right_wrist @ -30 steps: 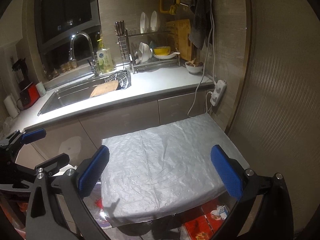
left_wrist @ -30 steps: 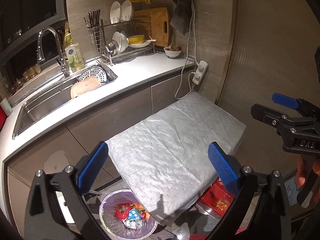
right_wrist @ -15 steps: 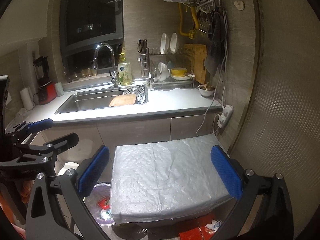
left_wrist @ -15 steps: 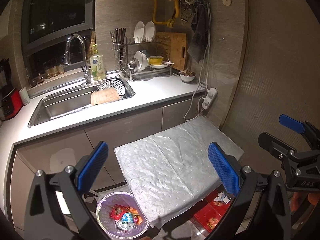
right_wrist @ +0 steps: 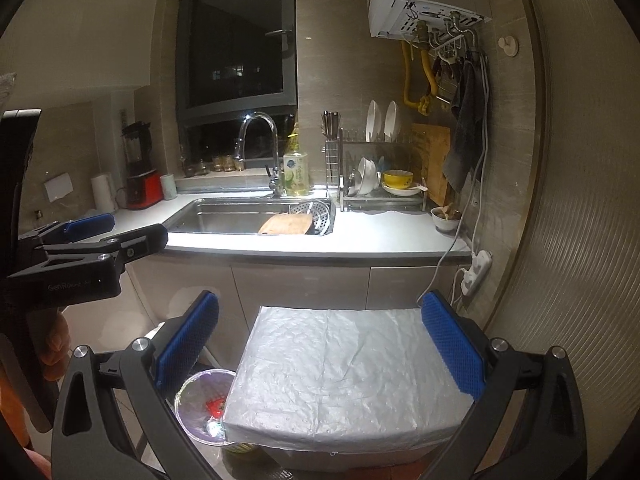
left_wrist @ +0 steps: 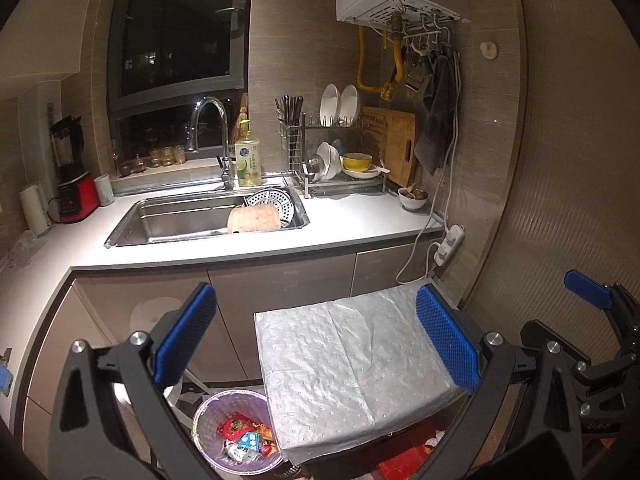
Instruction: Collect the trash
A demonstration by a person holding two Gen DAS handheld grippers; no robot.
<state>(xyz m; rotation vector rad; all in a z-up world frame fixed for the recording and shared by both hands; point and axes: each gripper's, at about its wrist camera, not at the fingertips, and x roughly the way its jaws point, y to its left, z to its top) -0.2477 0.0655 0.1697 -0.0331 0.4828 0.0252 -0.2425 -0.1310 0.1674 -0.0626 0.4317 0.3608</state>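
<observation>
1. Clearly, the left gripper (left_wrist: 316, 342) hangs above the foil-covered table (left_wrist: 352, 364), blue pads spread wide, gripping nothing.
2. Likewise the right gripper (right_wrist: 320, 346) gapes fully, empty, over that table.
3. Snack wrappers (left_wrist: 246, 438) lie inside the purple-lined trash bin (left_wrist: 208, 412), just left of the table.
4. Behind the table runs the kitchen counter (left_wrist: 348, 228).

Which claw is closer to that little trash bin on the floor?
Left. The left claw hangs nearly over the trash bin, beside the silver-covered table. The right claw sits further right, over the table.
</observation>
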